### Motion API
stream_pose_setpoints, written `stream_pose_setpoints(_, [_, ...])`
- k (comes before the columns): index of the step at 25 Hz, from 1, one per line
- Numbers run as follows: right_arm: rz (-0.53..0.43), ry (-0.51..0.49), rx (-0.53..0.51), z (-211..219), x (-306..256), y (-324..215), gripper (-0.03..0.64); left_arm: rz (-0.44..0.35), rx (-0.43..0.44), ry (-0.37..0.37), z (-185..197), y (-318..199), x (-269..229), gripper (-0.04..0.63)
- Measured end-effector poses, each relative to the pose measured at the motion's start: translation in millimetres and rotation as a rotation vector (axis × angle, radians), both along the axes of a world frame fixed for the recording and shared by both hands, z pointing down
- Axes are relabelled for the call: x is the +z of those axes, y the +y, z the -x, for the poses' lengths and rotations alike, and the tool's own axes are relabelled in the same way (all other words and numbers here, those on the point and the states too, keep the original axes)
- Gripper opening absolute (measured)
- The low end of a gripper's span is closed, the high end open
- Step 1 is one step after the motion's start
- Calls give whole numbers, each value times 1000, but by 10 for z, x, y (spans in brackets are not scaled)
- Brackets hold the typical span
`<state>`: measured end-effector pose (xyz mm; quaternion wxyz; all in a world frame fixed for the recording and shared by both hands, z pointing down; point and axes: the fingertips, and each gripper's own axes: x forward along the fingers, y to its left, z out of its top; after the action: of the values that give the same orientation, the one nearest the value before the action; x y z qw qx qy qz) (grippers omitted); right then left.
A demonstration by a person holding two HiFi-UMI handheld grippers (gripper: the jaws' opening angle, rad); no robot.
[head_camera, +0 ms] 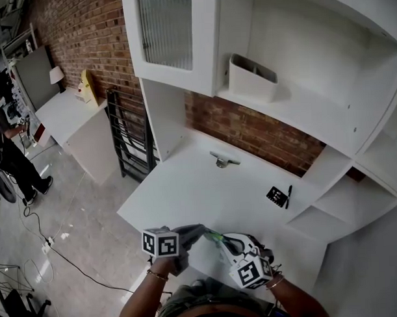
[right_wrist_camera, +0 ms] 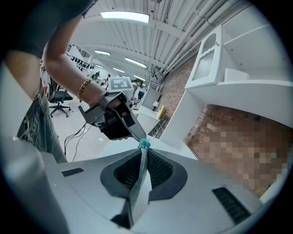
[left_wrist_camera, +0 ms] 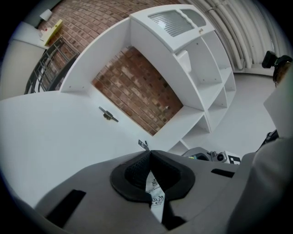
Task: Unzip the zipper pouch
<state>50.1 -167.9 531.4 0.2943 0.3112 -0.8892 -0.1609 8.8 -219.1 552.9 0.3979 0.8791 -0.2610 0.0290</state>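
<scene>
Both grippers hold the zipper pouch [head_camera: 215, 240], which hangs stretched between them over the near edge of the white desk [head_camera: 186, 187], close to your body. Your left gripper [left_wrist_camera: 149, 154] has its jaws fully together, pinching a thin white printed part of the pouch. Your right gripper [right_wrist_camera: 143, 150] has its jaws closed narrowly on the pouch's edge, with the teal zipper end [right_wrist_camera: 144, 145] sticking out just past its tips. The two gripper tips nearly meet there. A small metal piece [head_camera: 223, 161] lies farther back on the desk.
</scene>
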Motion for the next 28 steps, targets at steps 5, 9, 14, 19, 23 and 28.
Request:
stream_pose_setpoints(5, [15,-41,-2,9,-114,-8,23,-38,-17,-35,139,-63,-28,3])
stream_pose_setpoints(9, [31,-84,18,5,-182,-33,23,-54,-41,-52,207,-125,-52,3])
stream_pose_setpoints(14, [16,-91,23,-14,-258,-24,23,-48,-65,-58,305,-148,-45,3])
stream_pose_setpoints(19, [20,-82,27,-38,-278,6,23,-36,-77,-71,384,-134,28,3])
stream_pose_setpoints(23, [15,-82,26,-42,-306,12,23,-32,-87,-76,460,-146,50,3])
stream_pose_setpoints(28, [12,-73,22,-29,-301,15,23,-26,-97,-76,533,-152,81,3])
